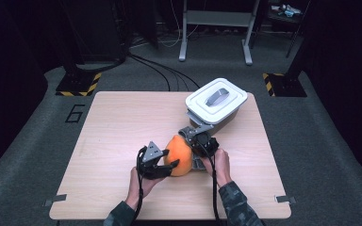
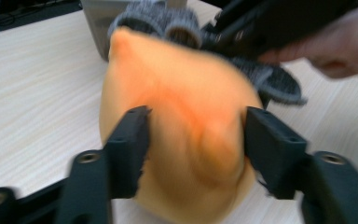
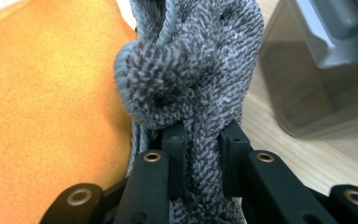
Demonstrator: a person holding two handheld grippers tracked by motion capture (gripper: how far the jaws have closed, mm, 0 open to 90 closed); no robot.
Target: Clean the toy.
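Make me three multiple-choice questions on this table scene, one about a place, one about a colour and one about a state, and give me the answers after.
1. Where does the lidded bin stand?
A. far right of the table
B. near left corner
C. on the floor

2. What colour is the cloth between the left claw's jaws?
A. blue
B. orange
C. white

3. How is the right claw?
A. wide open
B. shut on the grey towel
C. shut on the bin's lid

Answers: 1 A, the high view shows it there. 2 B, plainly orange. 3 B, its jaws pinch a towel fold.
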